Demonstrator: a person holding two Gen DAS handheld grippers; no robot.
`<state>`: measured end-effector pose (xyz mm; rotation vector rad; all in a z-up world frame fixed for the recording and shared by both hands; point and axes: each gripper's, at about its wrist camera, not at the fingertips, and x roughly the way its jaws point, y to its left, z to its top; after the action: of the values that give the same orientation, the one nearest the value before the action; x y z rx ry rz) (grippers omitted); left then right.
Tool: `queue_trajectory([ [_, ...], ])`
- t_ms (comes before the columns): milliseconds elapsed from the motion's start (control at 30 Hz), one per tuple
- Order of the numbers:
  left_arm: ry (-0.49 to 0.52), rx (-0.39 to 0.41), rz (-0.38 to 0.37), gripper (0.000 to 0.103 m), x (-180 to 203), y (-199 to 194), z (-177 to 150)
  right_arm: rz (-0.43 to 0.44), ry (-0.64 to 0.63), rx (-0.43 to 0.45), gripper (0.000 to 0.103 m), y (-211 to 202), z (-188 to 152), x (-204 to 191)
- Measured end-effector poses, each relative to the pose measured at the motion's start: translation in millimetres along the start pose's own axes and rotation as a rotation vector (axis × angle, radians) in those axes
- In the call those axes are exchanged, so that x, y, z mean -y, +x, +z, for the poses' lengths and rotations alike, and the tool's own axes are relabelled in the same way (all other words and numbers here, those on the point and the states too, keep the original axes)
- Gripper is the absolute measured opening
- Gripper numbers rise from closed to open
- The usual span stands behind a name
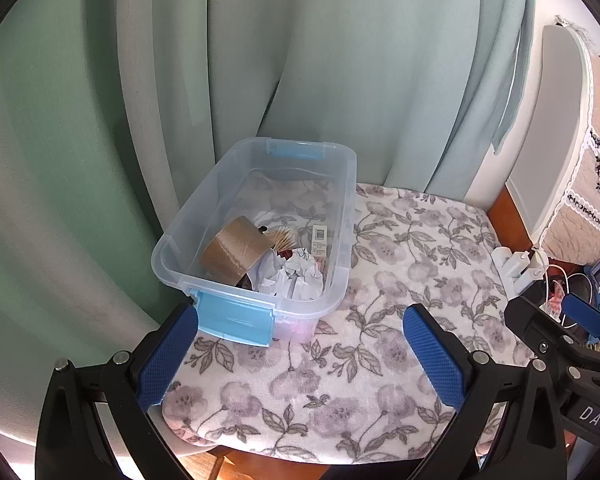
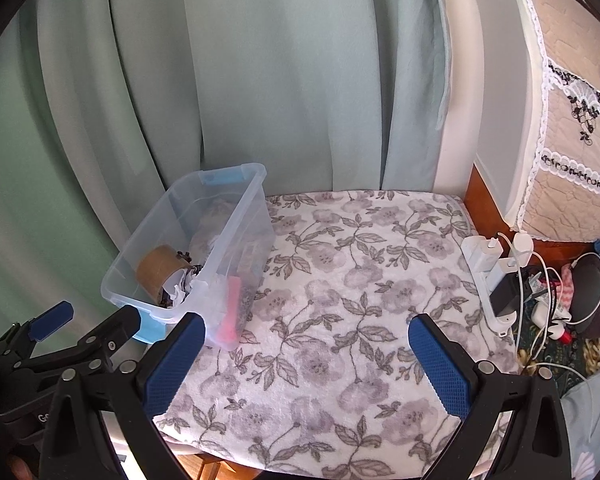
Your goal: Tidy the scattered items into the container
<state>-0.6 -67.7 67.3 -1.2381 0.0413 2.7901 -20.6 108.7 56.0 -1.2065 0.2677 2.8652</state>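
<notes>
Left wrist view: clear bin (image 1: 342,216) with blue latches on the floral cloth (image 1: 400,264), by the green curtain (image 1: 100,120).
Inside: tape roll (image 1: 236,250) leaning tilted, crumpled paper (image 1: 296,276), toothpicks (image 1: 284,237), a barcoded packet (image 1: 319,241). Left gripper (image 1: 300,324) and right gripper (image 2: 306,334) both spread wide, holding nothing, hovering over the cloth near the bin.

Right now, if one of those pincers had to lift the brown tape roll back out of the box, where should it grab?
Probably from above, one finger through the core, one outside. The tape roll leans tilted on crumpled paper against the near left wall of the clear box, leaving its upper rim free.
</notes>
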Motion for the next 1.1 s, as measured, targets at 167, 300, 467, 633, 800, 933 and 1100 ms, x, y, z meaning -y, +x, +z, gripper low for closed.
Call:
queue_trajectory([
  [167, 0.003, 0.012, -0.003, 0.102, 2, -7, 6, -0.004, 0.014, 0.003, 0.103, -7, 3, -1],
  [300, 0.003, 0.001, 0.0, 0.102, 2, -9, 9, -0.012, 0.013, 0.005, 0.103, -12, 6, 0],
  [467, 0.008, -0.018, -0.003, 0.102, 4, -11, 12, -0.023, 0.011, 0.0, 0.103, -18, 10, 0],
  [633, 0.007, -0.023, -0.004, 0.102, 6, -12, 13, -0.033, 0.006, -0.006, 0.103, -20, 13, 2],
  [800, 0.014, -0.018, 0.008, 0.102, 7, -11, 13, -0.024, 0.015, -0.013, 0.103, -19, 13, 2],
  [933, 0.012, -0.028, 0.008, 0.102, 9, -7, 12, -0.026, 0.02, -0.021, 0.103, -16, 11, 2],
  [1100, 0.011, -0.03, 0.008, 0.102, 9, -6, 12, -0.025, 0.021, -0.027, 0.103, -14, 11, 3],
])
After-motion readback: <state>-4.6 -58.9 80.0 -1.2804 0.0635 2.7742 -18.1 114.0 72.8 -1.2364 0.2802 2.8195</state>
